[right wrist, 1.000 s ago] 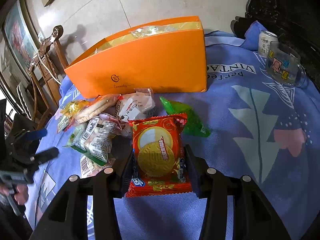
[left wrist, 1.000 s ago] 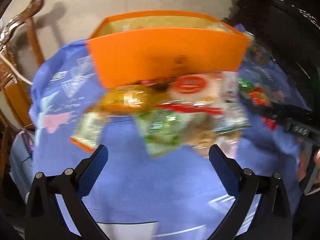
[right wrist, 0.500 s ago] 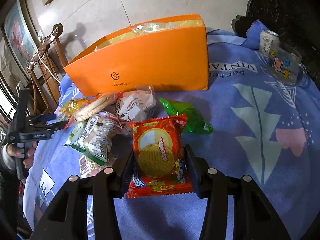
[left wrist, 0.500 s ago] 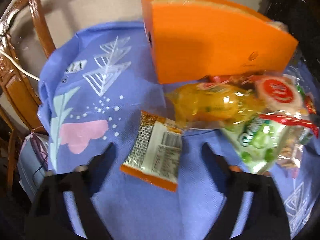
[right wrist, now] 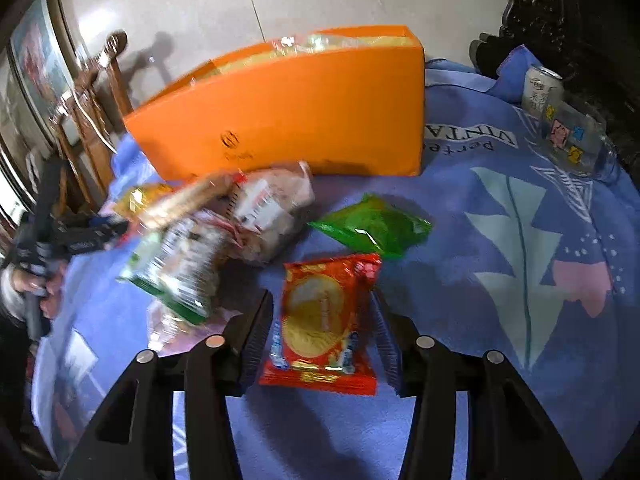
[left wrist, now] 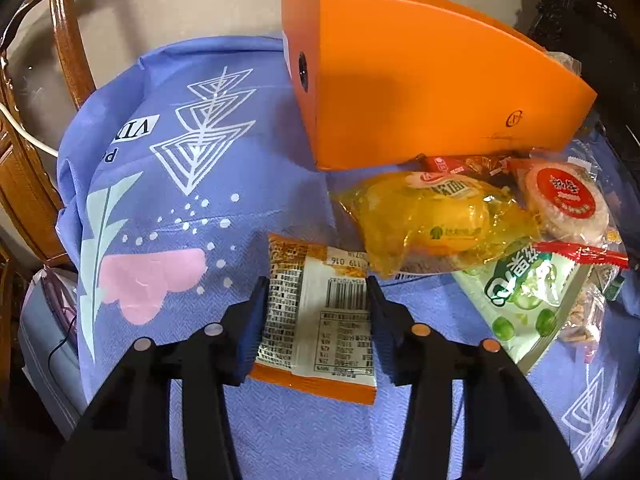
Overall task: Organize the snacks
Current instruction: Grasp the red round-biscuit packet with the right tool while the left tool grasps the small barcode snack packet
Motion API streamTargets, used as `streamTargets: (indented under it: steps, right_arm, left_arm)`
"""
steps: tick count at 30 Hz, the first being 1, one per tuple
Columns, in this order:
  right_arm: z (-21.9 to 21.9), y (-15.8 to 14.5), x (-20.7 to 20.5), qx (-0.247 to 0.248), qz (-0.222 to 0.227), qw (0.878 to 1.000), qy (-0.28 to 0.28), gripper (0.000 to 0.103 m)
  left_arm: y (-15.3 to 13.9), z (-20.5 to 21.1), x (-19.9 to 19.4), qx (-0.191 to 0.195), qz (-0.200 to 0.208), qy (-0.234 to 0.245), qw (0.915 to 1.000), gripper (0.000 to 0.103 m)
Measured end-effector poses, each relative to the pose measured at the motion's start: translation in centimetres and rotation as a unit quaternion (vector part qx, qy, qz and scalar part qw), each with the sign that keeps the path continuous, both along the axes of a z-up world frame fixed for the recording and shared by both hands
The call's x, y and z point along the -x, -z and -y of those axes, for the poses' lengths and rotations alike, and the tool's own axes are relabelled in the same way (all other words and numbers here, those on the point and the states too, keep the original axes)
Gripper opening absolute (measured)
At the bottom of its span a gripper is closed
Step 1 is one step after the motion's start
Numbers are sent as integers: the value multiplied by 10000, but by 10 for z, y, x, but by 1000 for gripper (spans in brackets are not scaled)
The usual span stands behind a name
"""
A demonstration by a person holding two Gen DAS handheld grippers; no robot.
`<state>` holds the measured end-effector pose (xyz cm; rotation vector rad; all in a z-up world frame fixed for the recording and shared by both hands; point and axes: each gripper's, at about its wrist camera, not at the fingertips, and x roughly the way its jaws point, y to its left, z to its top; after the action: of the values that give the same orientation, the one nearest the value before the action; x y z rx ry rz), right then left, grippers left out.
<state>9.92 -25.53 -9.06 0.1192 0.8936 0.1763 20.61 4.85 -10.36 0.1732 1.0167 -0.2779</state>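
An orange fan-shaped box (left wrist: 420,92) stands open-topped at the back of the blue tablecloth (left wrist: 180,220), with packets showing at its top (right wrist: 320,42). My left gripper (left wrist: 316,300) is closing on an orange-and-white packet (left wrist: 320,320) that lies back side up on the cloth. Both pads touch its long edges. My right gripper (right wrist: 322,312) is opening around a red cookie packet (right wrist: 320,320), which lies slightly askew on the cloth with thin gaps to the pads. In the right wrist view a hand holds the left gripper (right wrist: 80,240) at the far left, blurred.
A pile of snacks lies before the box: a yellow packet (left wrist: 432,220), a round cracker packet with a red label (left wrist: 564,204), a green-pea packet (left wrist: 528,292) and a green packet (right wrist: 372,228). A can (right wrist: 540,88) and a glass mug (right wrist: 572,140) stand far right. A wooden chair (left wrist: 68,40) stands behind.
My left gripper swung left from the snack pile to the orange-and-white packet and narrowed its jaws onto it. My right gripper's jaws widened a little, and the red packet now sits loose and slightly turned.
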Motion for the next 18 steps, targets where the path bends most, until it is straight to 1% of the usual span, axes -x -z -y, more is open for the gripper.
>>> streamTargets:
  steps: [2,4,5,6,8,9,10,11,12,13,14,16,18]
  right_arm:
    - [-4,3,0,63,29,10000,-10,57]
    - [-11,6,-1,275,110,9996,25,67]
    - [-13,8,-1,326,97,9994,15,71]
    - [-16,10,-2,358,82,9993,-2,71]
    - [-22,17,-5,482,-33,9988,-48,71]
    - [-25,17,-5,616,-19,9981,-42,65]
    - [-27,16,-5,754,-67,9971,24,55]
    - [-27,15,-5,820,-90,9965,91,44]
    - [-28,15,-4,900,-137,9958,85,43]
    - [-31,14,-3,998,-138,9949,59,43]
    - [-34,13,-1,1099,-116,9939,67,43]
    - [-39,11,2,1173,-70,9930,60,43]
    - [-37,7,4,1117,-43,9937,95,43]
  left_arm:
    - [1,0,0,5,44,12,10000,49]
    - [2,0,0,-109,207,-8,9997,62]
    - [4,-2,0,-199,290,-85,9993,75]
    - [6,-6,-2,-159,310,-185,9992,82]
    - [7,-15,-5,112,225,-260,9993,82]
    - [7,-13,-5,27,250,-193,9995,81]
    - [7,-11,-3,13,281,-140,9995,77]
    - [5,-8,-2,55,268,-39,9996,67]
    - [3,-4,-1,51,261,80,9996,50]
    - [2,0,1,46,245,174,9995,43]
    - [1,5,2,-107,269,164,9994,41]
    - [1,12,5,-234,276,118,9993,40]
    - [-1,11,8,-115,84,55,9999,39]
